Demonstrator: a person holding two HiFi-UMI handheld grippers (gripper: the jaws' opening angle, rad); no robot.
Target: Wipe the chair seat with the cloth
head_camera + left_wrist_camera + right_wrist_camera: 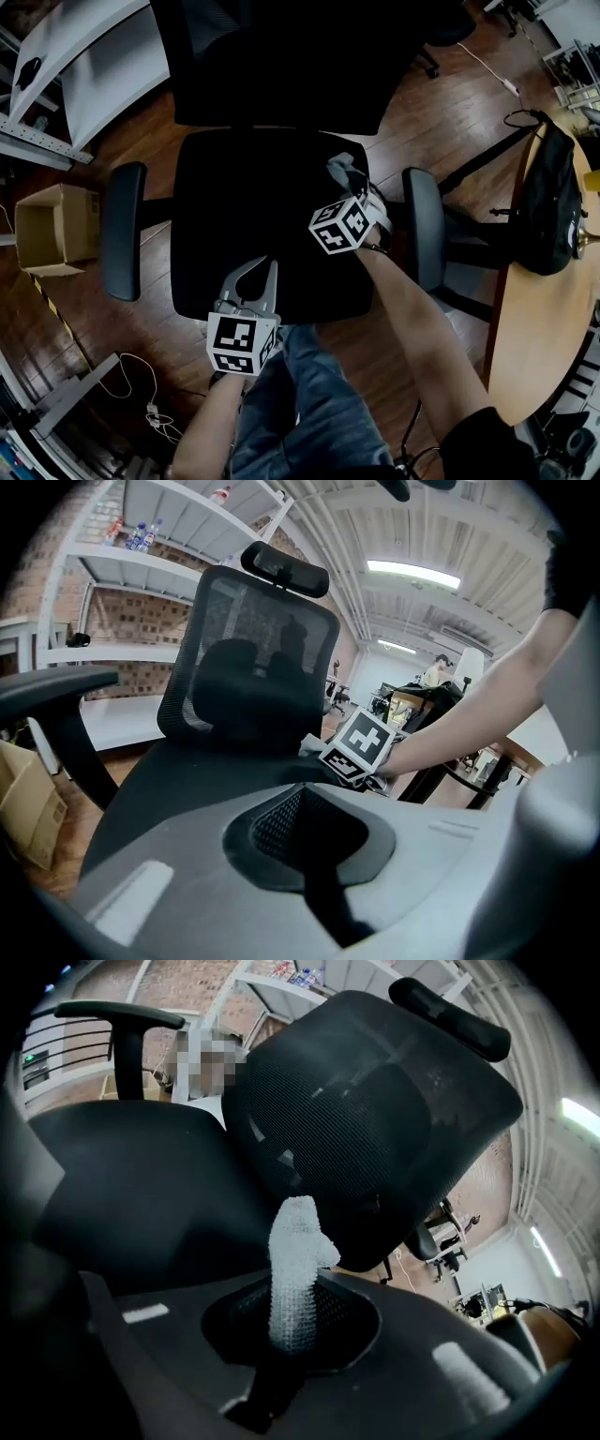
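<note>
Cloth point(341, 170) pinched in right tool point(351, 182) over black chair seat point(253, 211), wood floor point(441, 103) around; left tool point(265, 266) closed, empty.

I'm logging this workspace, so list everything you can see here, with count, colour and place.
chair: one, black, centre, in front of the person
armrests: two, black, either side of the seat
cloth: one, whitish, at the seat's right rear
box: one, brown, open, on the floor to the left
table: one, light wood, right edge
bag: one, black, at the table's far end
cable: one, white, on the floor lower left
shelving: white, upper left
legs: blue jeans, bottom
left gripper: grey, shut, empty, at the seat's front edge
right gripper: shut on the cloth
</note>
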